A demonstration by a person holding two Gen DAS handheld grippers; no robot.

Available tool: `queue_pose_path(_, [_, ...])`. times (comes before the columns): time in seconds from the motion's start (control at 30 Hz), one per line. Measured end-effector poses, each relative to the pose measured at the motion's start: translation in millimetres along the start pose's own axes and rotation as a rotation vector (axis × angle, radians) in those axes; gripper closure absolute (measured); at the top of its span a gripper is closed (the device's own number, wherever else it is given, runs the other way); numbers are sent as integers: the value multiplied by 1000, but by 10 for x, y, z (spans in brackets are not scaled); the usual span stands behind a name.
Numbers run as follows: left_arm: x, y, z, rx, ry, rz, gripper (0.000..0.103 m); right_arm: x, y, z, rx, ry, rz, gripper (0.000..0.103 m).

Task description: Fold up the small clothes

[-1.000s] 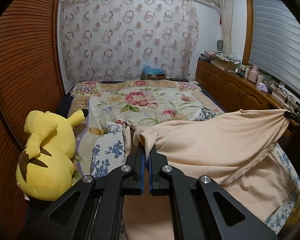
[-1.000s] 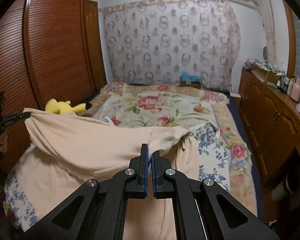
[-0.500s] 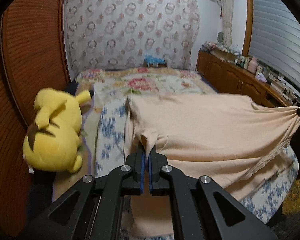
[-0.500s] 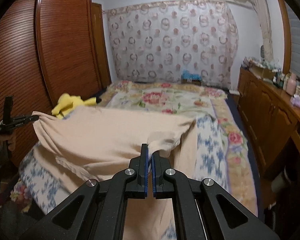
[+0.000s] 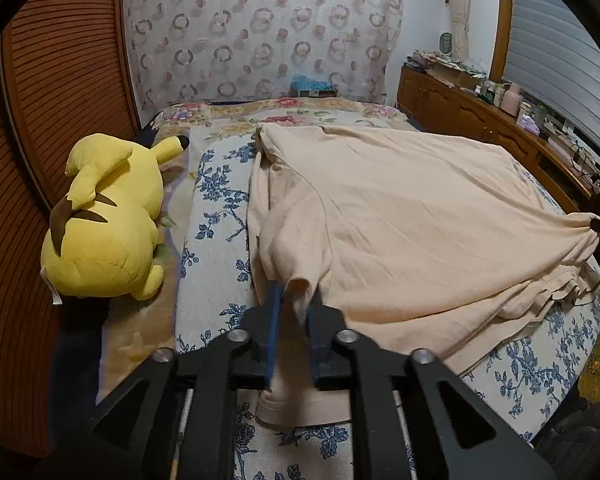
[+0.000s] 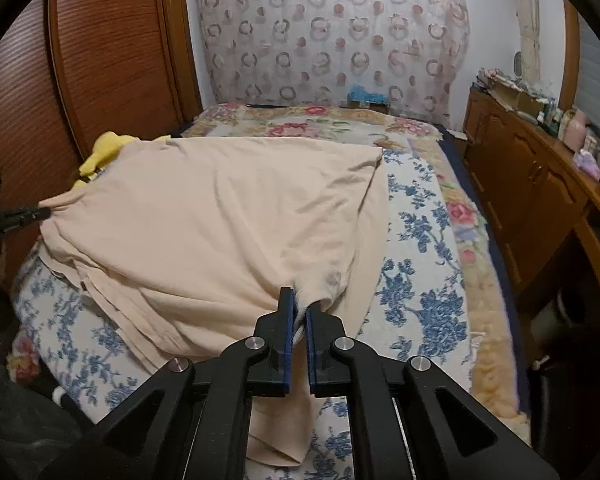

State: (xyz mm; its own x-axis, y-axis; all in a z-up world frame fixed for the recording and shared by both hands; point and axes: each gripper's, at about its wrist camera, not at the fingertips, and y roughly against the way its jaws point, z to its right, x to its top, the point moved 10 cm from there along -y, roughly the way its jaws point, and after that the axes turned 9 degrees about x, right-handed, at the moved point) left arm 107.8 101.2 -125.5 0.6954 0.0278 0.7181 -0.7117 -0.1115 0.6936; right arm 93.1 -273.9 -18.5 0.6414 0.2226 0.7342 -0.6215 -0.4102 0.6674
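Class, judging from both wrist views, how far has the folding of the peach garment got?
Done: the peach garment lies doubled over on the blue-flowered quilt, layered edges stacked nearest the camera. In hand: the left gripper, jaws just opening, has cloth loose between them; the right gripper pinches its corner. Left: releasing, then further folds.

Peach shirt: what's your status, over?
Left claw just opening, peach shirt loose between. Right claw shut on it. Spread over bed. Yellow plush beside, apart.
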Motion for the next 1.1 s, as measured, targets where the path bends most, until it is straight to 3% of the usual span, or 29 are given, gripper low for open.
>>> queue_pose_path(0.1, [25,48,-16,-14,25,22,64,64,28,-7,-25,14,-6,87])
queue_pose_path(0.17, [38,64,-7,-30,35,28,62,58,119,-33,-38,29,2,72])
queue_pose_path(0.27, [6,24,24,-44,32,14,56,145,236,-67,-55,43,28,60])
queue_pose_path(0.43, [-97,-124,54,-46,25,-31,43,196,194,-105,-66,51,56,57])
queue_pose_path(0.57, [-183,-241,-6,4,37,-62,43,146,-69,-155,-39,46,45,57])
queue_pose_path(0.77, [-289,-337,-25,8,45,-102,43,66,-517,-274,-2,46,-11,57])
queue_pose_path(1.1, [-310,-325,-7,29,29,-83,42,90,-894,-380,9,67,-59,57])
